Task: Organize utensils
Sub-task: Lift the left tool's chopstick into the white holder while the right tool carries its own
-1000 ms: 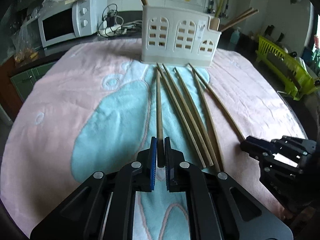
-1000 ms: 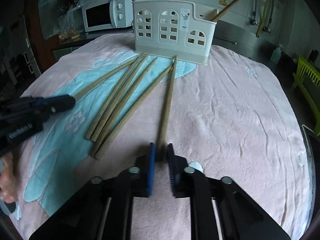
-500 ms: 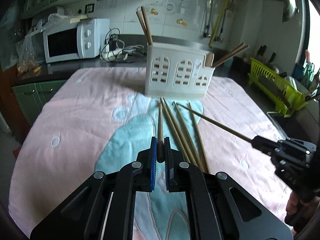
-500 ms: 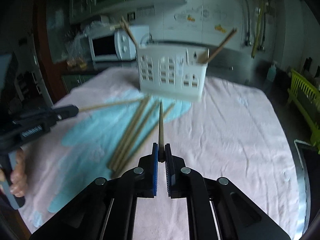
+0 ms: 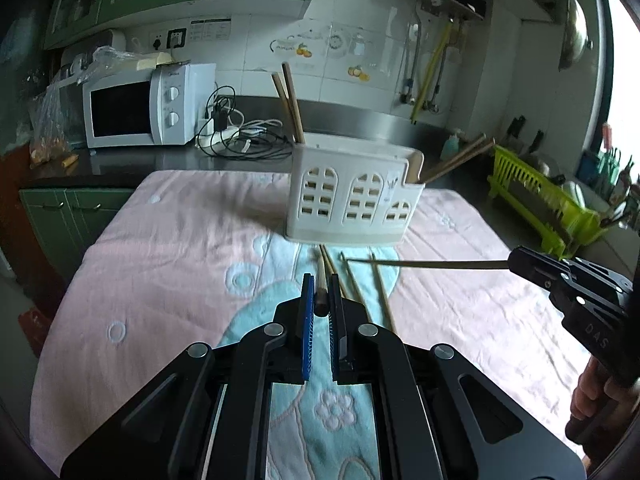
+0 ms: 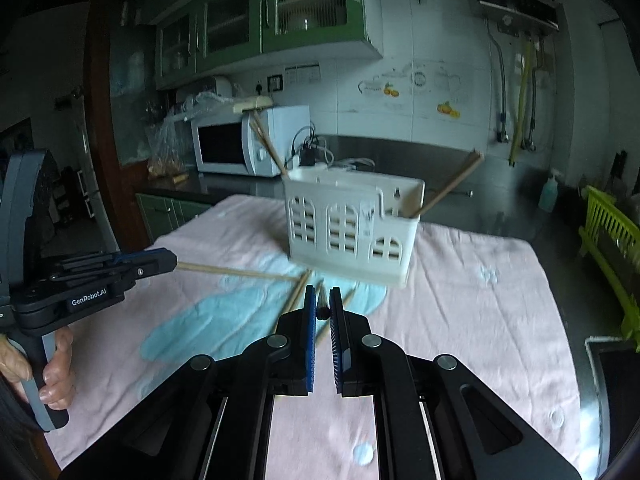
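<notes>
Left wrist view looks straight down the left gripper (image 5: 320, 300), whose blue-padded jaws are clamped on the butt end of a long brown wooden chopstick (image 5: 321, 298); the stick runs away from the camera along the fingers' own line, its far tip aimed at the foot of the white plastic utensil caddy with arched window cut-outs (image 5: 352, 204). That caddy stands upright on the pink and turquoise quilted cloth (image 5: 168, 240), ahead of both grippers and already holding a few sticks in its end compartments. Off to the right in the same view, the right gripper (image 5: 514, 262) pinches a second thin wooden chopstick (image 5: 424, 263), which crosses roughly level toward the middle, clear of the cloth. Seen from the right wrist, that stick is end-on and barely visible between the narrow jaws. Both held sticks lie near level with their tips low in front of the caddy wall, so I judge each needs to be raised and tipped toward upright to go in over the rim. Neither hand looks clearly nearer. Several loose chopsticks (image 5: 384, 300) lie fanned on the cloth just before the caddy.
</notes>
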`<state>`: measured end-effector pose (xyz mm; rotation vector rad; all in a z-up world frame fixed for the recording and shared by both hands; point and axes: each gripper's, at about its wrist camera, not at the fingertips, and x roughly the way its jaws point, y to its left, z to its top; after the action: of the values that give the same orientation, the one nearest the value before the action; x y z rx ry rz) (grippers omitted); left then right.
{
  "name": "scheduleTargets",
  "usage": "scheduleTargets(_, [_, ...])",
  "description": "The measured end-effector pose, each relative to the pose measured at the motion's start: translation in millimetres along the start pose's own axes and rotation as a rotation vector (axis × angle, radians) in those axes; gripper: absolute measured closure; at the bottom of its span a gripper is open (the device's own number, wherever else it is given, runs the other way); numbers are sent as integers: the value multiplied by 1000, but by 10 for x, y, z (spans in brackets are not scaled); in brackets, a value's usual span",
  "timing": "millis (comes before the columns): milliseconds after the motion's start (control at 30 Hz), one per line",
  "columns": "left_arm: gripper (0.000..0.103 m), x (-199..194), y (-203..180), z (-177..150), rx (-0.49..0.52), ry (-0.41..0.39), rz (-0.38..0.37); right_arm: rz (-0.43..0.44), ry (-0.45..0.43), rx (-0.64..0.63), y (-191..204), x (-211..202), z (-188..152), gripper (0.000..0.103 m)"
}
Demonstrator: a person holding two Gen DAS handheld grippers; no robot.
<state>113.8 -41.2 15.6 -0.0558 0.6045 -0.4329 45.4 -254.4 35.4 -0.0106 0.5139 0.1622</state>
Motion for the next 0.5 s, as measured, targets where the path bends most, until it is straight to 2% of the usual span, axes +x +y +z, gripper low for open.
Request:
scheduleTargets(233, [98,-82,-17,304,4,-46,-29,8,-39,-30,-32,-13,369,96])
scheduleTargets(500, [98,-139,-87,511,40,-74,-36,19,-41,-55,-120,-37,873,96])
